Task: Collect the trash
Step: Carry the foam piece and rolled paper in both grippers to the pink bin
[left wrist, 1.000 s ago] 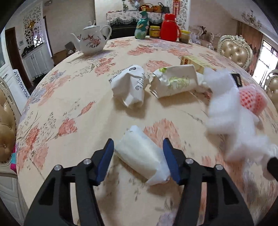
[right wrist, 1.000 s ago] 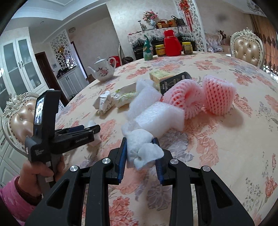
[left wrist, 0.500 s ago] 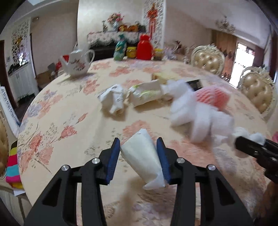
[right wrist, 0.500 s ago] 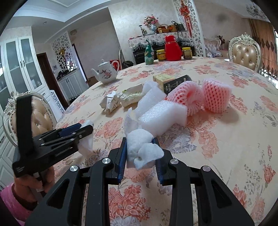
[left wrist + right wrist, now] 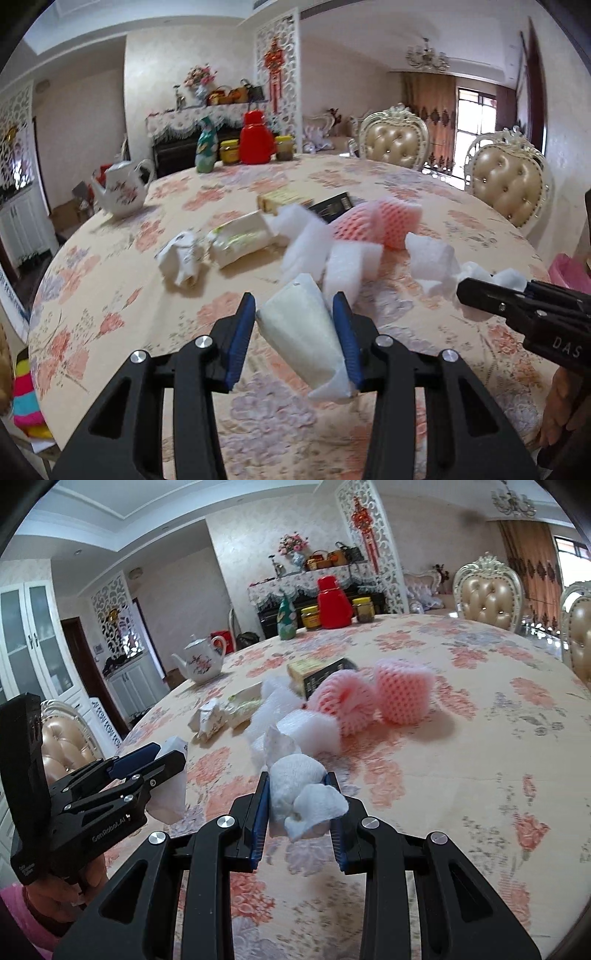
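My left gripper (image 5: 295, 332) is shut on a white paper wrapper (image 5: 303, 332) and holds it above the floral table (image 5: 110, 295). It also shows in the right wrist view (image 5: 162, 764). My right gripper (image 5: 299, 801) is shut on a crumpled white tissue wad (image 5: 299, 786); it shows at the right of the left wrist view (image 5: 480, 291). On the table lie white foam pieces (image 5: 351, 266), pink foam nets (image 5: 388, 221), a crumpled white wrapper (image 5: 181, 258) and a crushed green-and-white carton (image 5: 240, 240).
A white teapot (image 5: 122, 192), a red thermos (image 5: 255, 140), jars and a green bottle (image 5: 205, 147) stand at the table's far side. A yellow box (image 5: 280, 197) and a black box (image 5: 332, 203) lie behind the foam. Padded chairs (image 5: 509, 184) stand at the right.
My left gripper closed on the white wrapper and lifted it off the table, tilting up. My right gripper rose a little with the tissue wad in it.
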A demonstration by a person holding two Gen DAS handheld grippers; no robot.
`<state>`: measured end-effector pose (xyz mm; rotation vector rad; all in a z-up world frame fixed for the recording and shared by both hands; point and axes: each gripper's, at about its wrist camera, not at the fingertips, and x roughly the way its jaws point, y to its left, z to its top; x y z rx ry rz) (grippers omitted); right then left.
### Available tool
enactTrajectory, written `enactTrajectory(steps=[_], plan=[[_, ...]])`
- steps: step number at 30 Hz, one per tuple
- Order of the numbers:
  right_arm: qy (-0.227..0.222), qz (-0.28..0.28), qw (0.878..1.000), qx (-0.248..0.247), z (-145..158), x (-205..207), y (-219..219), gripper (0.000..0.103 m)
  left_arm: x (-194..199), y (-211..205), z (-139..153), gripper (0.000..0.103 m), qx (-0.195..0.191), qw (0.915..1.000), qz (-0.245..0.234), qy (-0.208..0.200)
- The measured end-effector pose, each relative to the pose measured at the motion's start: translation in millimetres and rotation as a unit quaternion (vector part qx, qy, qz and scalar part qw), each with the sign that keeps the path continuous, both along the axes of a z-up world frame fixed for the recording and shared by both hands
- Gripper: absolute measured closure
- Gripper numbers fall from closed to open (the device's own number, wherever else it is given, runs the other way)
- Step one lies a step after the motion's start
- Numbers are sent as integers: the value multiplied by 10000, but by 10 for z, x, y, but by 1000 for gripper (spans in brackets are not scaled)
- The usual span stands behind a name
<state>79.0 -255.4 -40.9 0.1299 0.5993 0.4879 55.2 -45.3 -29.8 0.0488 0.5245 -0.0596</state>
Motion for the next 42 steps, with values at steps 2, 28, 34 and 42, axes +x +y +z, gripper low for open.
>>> enactTrajectory(steps=[2, 28, 34, 42], plan=[[-81, -126, 9999, -33, 21, -22, -79, 74, -6, -110, 24, 61, 60, 9999, -105, -80], [-565, -2147, 9738, -483, 187, -449, -1594, 74, 219, -1739, 318, 60, -105, 9770, -2043, -609], [-581, -2944, 9519, -621, 201, -684, -2229, 74, 225, -2436, 364, 60, -168, 9579, -2790, -652], [-443, -3946, 9145, -776, 135, -1001, -3081, 74, 302, -3327, 344, 60, -326, 9272, -3709, -417]])
